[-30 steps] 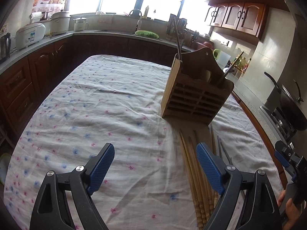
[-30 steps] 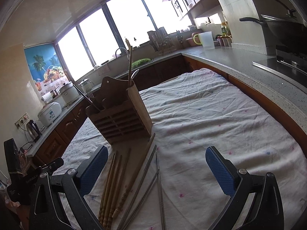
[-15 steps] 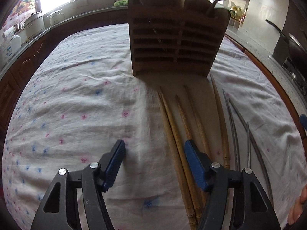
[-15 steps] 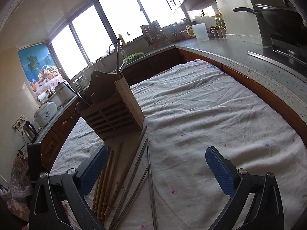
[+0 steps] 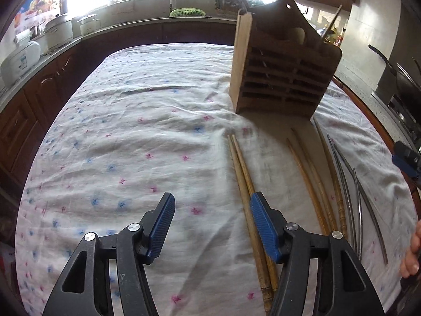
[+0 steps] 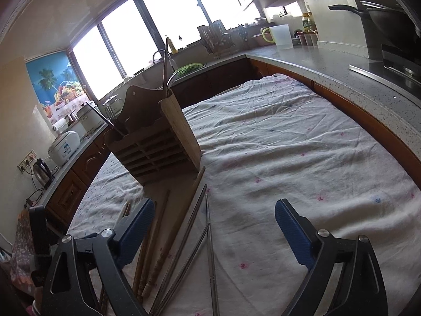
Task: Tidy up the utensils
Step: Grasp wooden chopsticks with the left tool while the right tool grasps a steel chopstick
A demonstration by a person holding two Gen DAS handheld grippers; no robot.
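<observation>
A slatted wooden utensil holder (image 5: 282, 79) stands upright on the cloth-covered counter (image 5: 131, 144), and a few utensil handles stick out of its top; how many is hard to tell. In front of it the loose utensils lie side by side on the cloth: five wooden chopsticks (image 5: 247, 189), with two touching as a pair at the left and three a little apart to their right, then three metal chopsticks (image 5: 355, 192) nearest the counter's right edge. The left half of the cloth lies bare and wide. The left hand-held gripper (image 5: 211, 210) hovers spread over the cloth, its right finger above the wooden pair, holding nothing. The right hand-held gripper (image 6: 213, 218) is spread wide above the metal chopsticks, also empty.
</observation>
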